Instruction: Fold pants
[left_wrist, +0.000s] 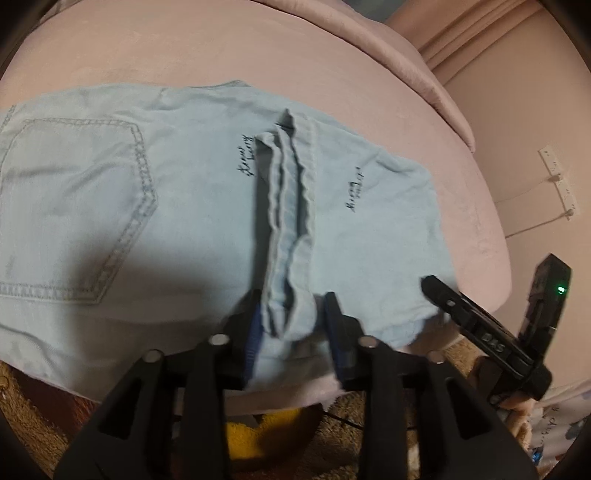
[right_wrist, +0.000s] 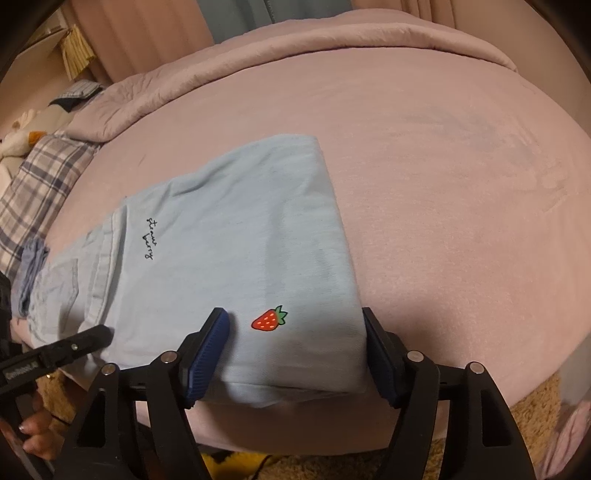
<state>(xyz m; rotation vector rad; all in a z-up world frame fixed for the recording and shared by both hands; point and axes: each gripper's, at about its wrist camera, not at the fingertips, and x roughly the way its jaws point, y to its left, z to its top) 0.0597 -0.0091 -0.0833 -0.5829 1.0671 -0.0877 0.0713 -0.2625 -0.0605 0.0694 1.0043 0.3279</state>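
Observation:
Light blue denim pants (left_wrist: 177, 206) lie on a pink bed, with a back pocket at the left and black script lettering. My left gripper (left_wrist: 291, 314) is shut on the bunched hem end of the leg (left_wrist: 290, 236), held just above the spread fabric. In the right wrist view the folded pants (right_wrist: 236, 240) lie flat, with a red strawberry patch (right_wrist: 269, 319) near the front edge. My right gripper (right_wrist: 295, 350) is open, its jaws straddling the fold's near edge. The right gripper also shows at the right of the left wrist view (left_wrist: 480, 321).
The pink bed (right_wrist: 461, 184) extends far and to the right. A plaid pillow (right_wrist: 33, 192) and soft toys (right_wrist: 18, 140) lie at the left. The bed's near edge drops to a brown shaggy rug (left_wrist: 33, 406) with a yellow object (left_wrist: 243, 435). A power strip (left_wrist: 557, 177) hangs on the wall.

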